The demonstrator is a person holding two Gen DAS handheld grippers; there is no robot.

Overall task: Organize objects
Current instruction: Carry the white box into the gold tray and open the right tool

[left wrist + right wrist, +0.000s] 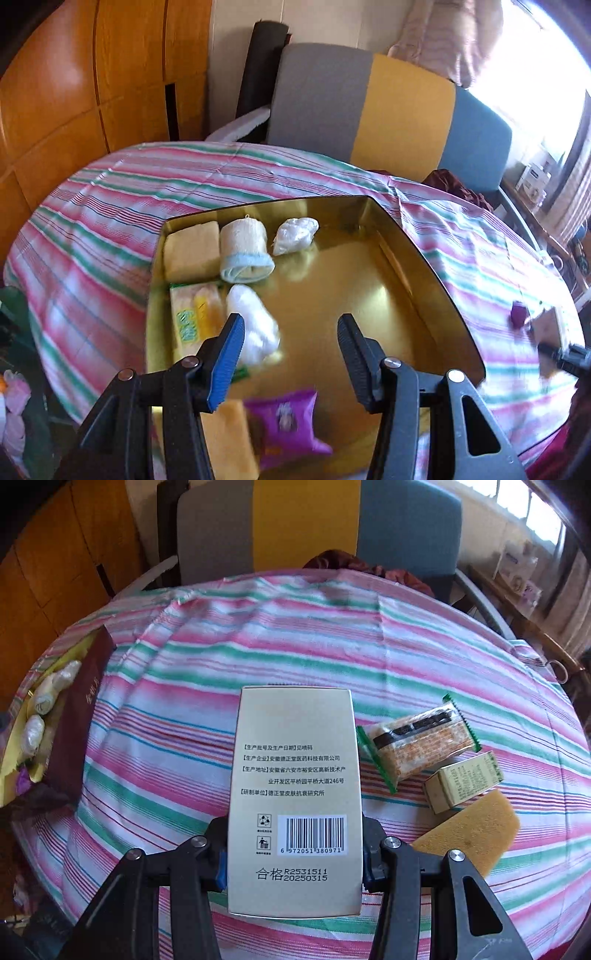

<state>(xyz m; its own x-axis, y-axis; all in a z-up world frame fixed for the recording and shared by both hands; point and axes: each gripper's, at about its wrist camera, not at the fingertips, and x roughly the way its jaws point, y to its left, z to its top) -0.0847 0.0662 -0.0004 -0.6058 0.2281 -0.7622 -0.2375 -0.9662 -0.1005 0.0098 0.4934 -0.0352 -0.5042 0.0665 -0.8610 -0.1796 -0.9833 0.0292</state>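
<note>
My left gripper (291, 319) hangs open above a gold-lined box (406, 240), with nothing between its fingers. Inside the box lie a yellow sponge (192, 249), a rolled bandage (245, 245), two white wads (295, 230) (253, 325), a green and yellow packet (194, 314), a purple packet (286, 421) and another yellow sponge (229, 439). My right gripper (293, 853) is shut on a pale gold carton (295, 775) with a barcode, held above the striped cloth. To its right lie a snack packet (413, 742), a small box (461, 779) and a yellow sponge (469, 830).
The round table wears a pink, green and white striped cloth (258, 646). A chair (369, 103) with grey, yellow and blue panels stands behind it. In the right wrist view the box's dark red wall (79, 716) is at the far left. A small purple thing (519, 314) lies right of the box.
</note>
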